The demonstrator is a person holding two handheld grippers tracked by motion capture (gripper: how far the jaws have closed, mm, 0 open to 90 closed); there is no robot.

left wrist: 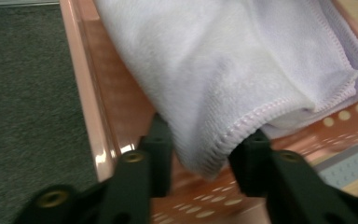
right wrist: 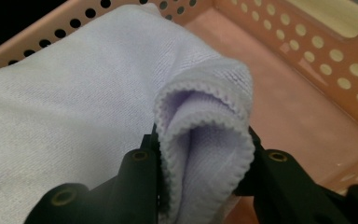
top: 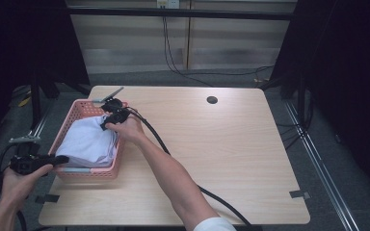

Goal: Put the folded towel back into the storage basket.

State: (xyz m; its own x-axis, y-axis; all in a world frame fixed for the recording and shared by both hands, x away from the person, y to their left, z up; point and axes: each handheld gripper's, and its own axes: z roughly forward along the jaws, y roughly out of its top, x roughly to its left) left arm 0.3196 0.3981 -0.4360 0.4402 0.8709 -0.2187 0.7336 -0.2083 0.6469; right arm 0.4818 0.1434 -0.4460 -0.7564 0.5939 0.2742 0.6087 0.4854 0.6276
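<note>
Gripping folded cloth (right wrist: 121, 107) edge, right gripper (right wrist: 203, 168) clamped; left gripper (left wrist: 205, 158) jaws apart around cloth corner, not pressing, inside pink basket (top: 79, 109)

soft matt terry towel (left wrist: 242, 60) (stitched hem) in a glossy perforated plastic basket (top: 79, 109); wood-grain table (top: 231, 154).
</note>
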